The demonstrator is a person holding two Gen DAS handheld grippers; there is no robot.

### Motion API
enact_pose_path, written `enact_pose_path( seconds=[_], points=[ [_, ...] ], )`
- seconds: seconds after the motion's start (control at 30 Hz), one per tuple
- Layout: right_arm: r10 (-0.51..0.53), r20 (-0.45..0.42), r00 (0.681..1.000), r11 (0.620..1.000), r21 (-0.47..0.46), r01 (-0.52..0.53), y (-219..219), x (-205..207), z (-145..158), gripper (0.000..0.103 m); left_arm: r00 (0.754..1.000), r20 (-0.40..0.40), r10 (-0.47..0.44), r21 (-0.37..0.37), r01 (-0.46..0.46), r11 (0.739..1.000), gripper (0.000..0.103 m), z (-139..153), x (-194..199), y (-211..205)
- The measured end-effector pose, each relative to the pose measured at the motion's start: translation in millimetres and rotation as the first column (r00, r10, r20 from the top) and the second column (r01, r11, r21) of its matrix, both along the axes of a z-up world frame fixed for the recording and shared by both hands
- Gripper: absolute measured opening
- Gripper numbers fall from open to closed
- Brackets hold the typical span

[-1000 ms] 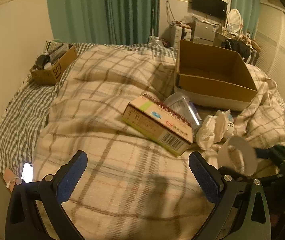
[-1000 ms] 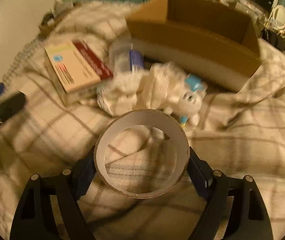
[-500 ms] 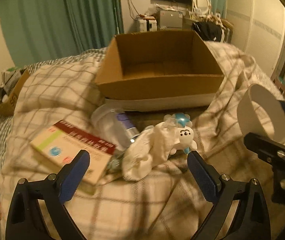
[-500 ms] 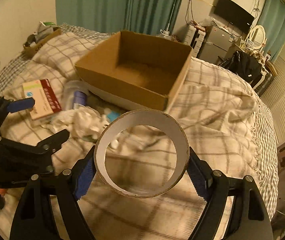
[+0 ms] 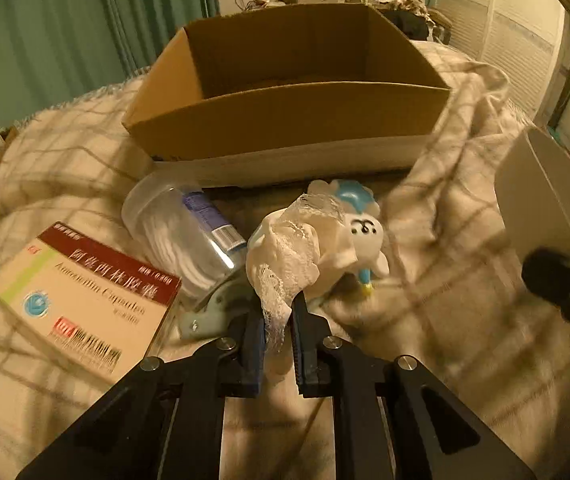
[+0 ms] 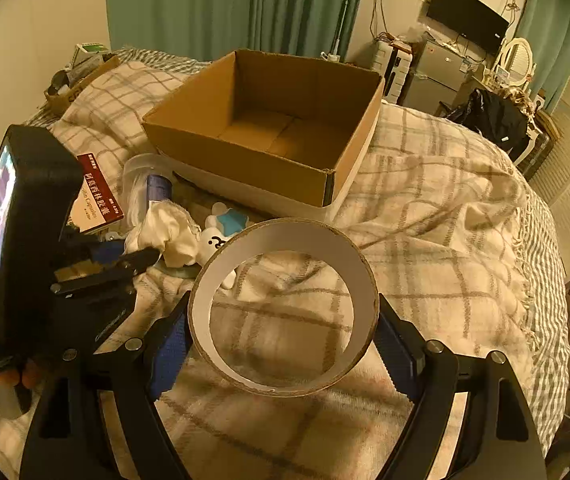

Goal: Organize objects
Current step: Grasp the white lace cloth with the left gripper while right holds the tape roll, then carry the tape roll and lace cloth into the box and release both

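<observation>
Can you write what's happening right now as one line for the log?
left gripper: shut on cloth | right gripper: shut on ring | box: nothing inside

left gripper (image 5: pixel 278 320) pinching lacy white cloth (image 5: pixel 285 256) (over toy (image 5: pixel 361 236)) | cardboard box (image 5: pixel 285 120) behind

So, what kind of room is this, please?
Most likely a bedroom in a home. The work happens on a bed covered with a plaid blanket, teal curtains hang behind it, and a wall television and a round mirror stand beyond.
</observation>
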State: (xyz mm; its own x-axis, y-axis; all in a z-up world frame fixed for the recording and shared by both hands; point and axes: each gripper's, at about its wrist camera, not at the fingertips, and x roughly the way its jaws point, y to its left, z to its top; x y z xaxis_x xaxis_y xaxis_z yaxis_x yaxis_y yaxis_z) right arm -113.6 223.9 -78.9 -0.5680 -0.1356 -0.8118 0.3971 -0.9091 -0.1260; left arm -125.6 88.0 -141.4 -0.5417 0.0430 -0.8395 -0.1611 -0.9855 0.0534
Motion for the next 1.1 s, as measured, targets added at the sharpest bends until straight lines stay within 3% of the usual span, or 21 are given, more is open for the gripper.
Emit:
enact_pose_path(
  seconds=[0.13, 0.37, 0.6, 0.73, 0.9, 1.1],
  points=[
    [0.002, -0.015, 1.000, 1.000, -0.017, -0.002, -1, 15, 13, 0.082, 1.000, -0.027, -0.007, 0.052, 0.008, 0.999, 0.008, 19, 19, -6],
    [0.009, -0.068, 0.998, 0.998, -0.058, -0.013, 0, 36, 53, 0.082, 0.992, -0.126, -0.001, 0.107, 0.014, 0.994, 0.008, 84, 44, -19],
    [-0.016, -0.162, 0.987, 0.991, -0.137, -0.007, -5, 23, 123, 0.082, 0.946, -0.323, -0.002, 0.049, 0.019, 0.999, 0.008, 174, 18, -28],
    [-0.039, -0.220, 0.975, 0.988, -0.157, 0.004, -12, -12, 155, 0.082, 0.930, -0.368, 0.010, 0.031, 0.002, 1.000, 0.008, 202, -21, -30],
    [-0.075, -0.210, 0.975, 0.982, -0.188, 0.035, -20, -81, 161, 0.082, 0.937, -0.348, 0.011, 0.030, 0.000, 1.000, 0.008, 199, -84, -29],
    [-0.082, -0.118, 0.990, 0.983, -0.172, 0.061, -36, -154, 108, 0.082, 0.974, -0.225, 0.024, 0.058, -0.011, 0.998, 0.008, 139, -149, -26]
  ],
)
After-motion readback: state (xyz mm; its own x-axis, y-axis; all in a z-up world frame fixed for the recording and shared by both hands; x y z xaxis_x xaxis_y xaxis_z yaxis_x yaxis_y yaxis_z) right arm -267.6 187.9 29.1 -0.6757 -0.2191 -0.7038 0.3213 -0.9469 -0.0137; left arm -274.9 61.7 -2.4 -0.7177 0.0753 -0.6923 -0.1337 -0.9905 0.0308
